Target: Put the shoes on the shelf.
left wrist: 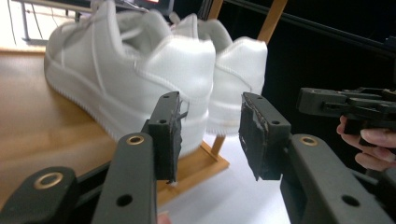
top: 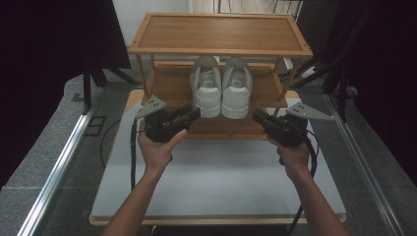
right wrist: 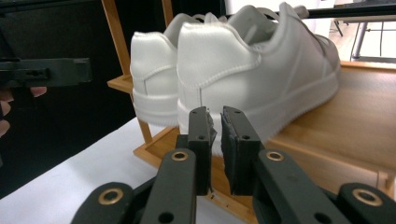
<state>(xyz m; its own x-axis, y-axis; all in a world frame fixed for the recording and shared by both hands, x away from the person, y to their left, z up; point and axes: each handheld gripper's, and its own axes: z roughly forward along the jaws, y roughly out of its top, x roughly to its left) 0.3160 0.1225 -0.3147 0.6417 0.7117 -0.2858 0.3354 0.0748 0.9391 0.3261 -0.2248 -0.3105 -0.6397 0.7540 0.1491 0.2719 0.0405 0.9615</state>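
Note:
A pair of white sneakers stands side by side on the middle shelf (top: 169,88) of a bamboo shoe rack, heels toward me and slightly past the shelf's front edge. The left shoe (top: 206,86) (left wrist: 135,70) is just beyond my left gripper (top: 193,114) (left wrist: 210,126), whose jaws are open with nothing between them. The right shoe (top: 237,87) (right wrist: 252,74) sits right behind my right gripper (top: 258,117) (right wrist: 217,135), whose jaws stand a narrow gap apart with nothing between the pads. Both grippers are level, each pointing inward at a heel.
The rack's top shelf (top: 219,32) is bare and overhangs the shoes. Its low bottom shelf (top: 216,129) rests on a white board (top: 221,177) over grey floor. Dark stands flank the rack on both sides. A metal rail (top: 59,167) runs along the left.

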